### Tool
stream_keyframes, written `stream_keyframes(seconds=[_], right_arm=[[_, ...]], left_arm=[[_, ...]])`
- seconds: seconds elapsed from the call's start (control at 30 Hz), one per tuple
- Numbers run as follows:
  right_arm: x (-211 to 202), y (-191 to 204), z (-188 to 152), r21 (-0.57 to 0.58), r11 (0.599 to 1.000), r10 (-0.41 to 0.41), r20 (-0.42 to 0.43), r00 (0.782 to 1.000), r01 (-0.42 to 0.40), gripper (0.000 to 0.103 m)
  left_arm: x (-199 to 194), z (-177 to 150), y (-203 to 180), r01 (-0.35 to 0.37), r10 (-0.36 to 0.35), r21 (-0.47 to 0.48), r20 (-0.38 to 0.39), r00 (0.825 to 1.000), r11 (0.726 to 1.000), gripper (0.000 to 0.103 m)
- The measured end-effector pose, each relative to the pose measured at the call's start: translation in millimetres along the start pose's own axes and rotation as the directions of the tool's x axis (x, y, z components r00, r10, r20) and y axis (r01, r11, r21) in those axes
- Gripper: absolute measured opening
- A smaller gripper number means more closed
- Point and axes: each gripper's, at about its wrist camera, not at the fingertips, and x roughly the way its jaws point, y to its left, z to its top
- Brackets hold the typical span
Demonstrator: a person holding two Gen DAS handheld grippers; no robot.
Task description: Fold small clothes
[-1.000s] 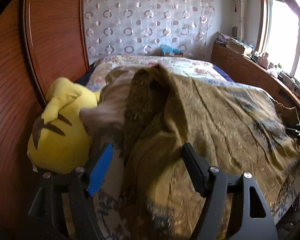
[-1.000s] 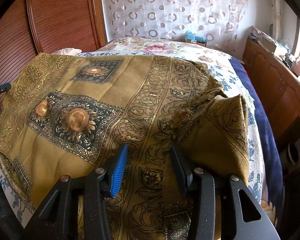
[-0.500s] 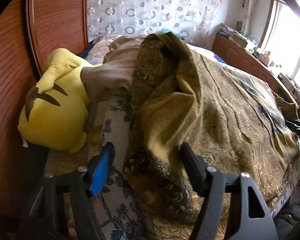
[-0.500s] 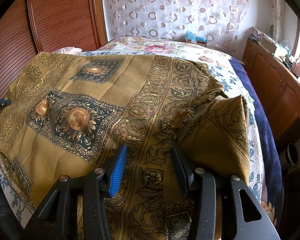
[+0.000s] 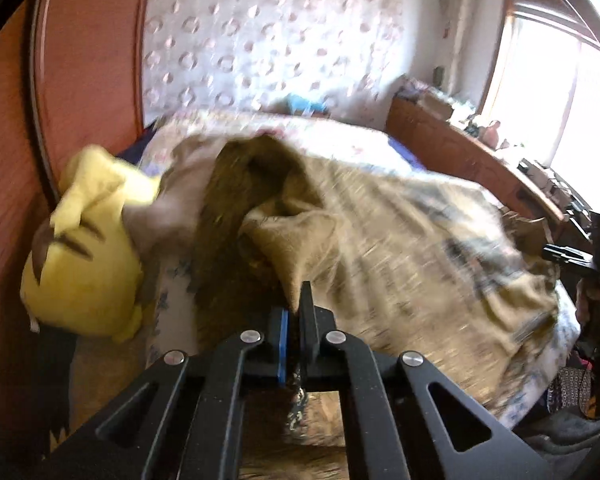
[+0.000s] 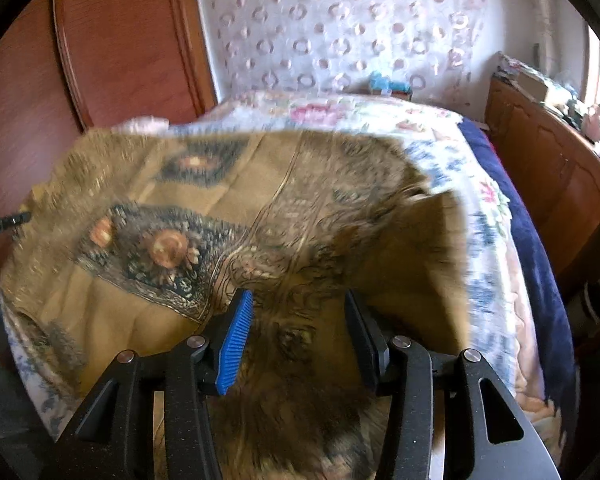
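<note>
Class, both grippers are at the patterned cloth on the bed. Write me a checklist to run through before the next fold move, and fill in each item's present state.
1. Left gripper shut on the edge of the gold patterned cloth: ok.
2. Right gripper shut on the cloth: not ok; its jaws stand apart with cloth lying between them.
3. Cloth spread flat: not ok; a corner is folded over at the right.
4. Yellow plush toy off the cloth: ok, it lies beside it.
5. Grip depth of the left gripper: cannot tell, picture blurred.

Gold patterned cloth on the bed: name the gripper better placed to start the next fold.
Left. The left gripper is shut on an edge of the gold patterned cloth, so it could probably lift right away. The right gripper is open over the fabric.
</note>
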Motion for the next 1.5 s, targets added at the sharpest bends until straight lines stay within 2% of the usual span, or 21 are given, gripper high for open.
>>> stream_keyframes(seconds=[0.13, 0.3, 0.53, 0.8, 0.87, 1.03, 1.07, 1.2, 1.37, 1.5], right_arm=[[-26, -14, -7, 0.007, 0.998, -0.060, 0.029, 0.998, 0.060, 0.050], [-34, -25, -12, 0.037, 0.994, -0.100, 0.025, 0.995, 0.099, 0.050], [-36, -21, -12, 0.055, 0.994, -0.096, 0.042, 0.994, 0.094, 0.050], [-25, -29, 17, 0.064, 0.993, -0.102, 0.060, 0.993, 0.098, 0.050], [-16, -31, 22, 0.065, 0.994, -0.095, 0.041, 0.995, 0.093, 0.050], [14, -33, 25, 0.048, 0.994, -0.097, -0.070, 0.993, 0.101, 0.049], [16, -33, 24, 0.049, 0.995, -0.088, -0.080, 0.993, 0.093, 0.049], [15, -31, 25, 0.049, 0.999, -0.013, -0.095, 0.995, 0.018, 0.008], [-6, -32, 33, 0.121, 0.985, 0.131, -0.031, 0.991, -0.126, 0.004], [-38, -38, 36, 0.189, 0.951, 0.233, 0.081, 0.969, -0.244, 0.004]], left_arm=[[-12, 24, -30, 0.043, -0.047, 0.055, 0.068, 0.997, 0.998, 0.004], [-9, 55, -66, 0.099, -0.111, 0.114, 0.111, 0.988, 0.989, 0.004], [4, 87, -121, 0.175, -0.202, 0.204, 0.123, 0.972, 0.963, 0.004], [15, 102, -168, 0.233, -0.270, 0.271, 0.106, 0.957, 0.934, 0.004], [17, 102, -175, 0.237, -0.276, 0.283, 0.104, 0.956, 0.929, 0.004], [19, 100, -185, 0.243, -0.283, 0.297, 0.097, 0.954, 0.923, 0.004], [20, 100, -185, 0.243, -0.282, 0.296, 0.096, 0.954, 0.924, 0.004], [24, 99, -183, 0.244, -0.280, 0.285, 0.093, 0.955, 0.927, 0.004], [28, 98, -181, 0.249, -0.283, 0.274, 0.090, 0.955, 0.929, 0.004], [29, 98, -181, 0.248, -0.282, 0.274, 0.092, 0.955, 0.929, 0.004]])
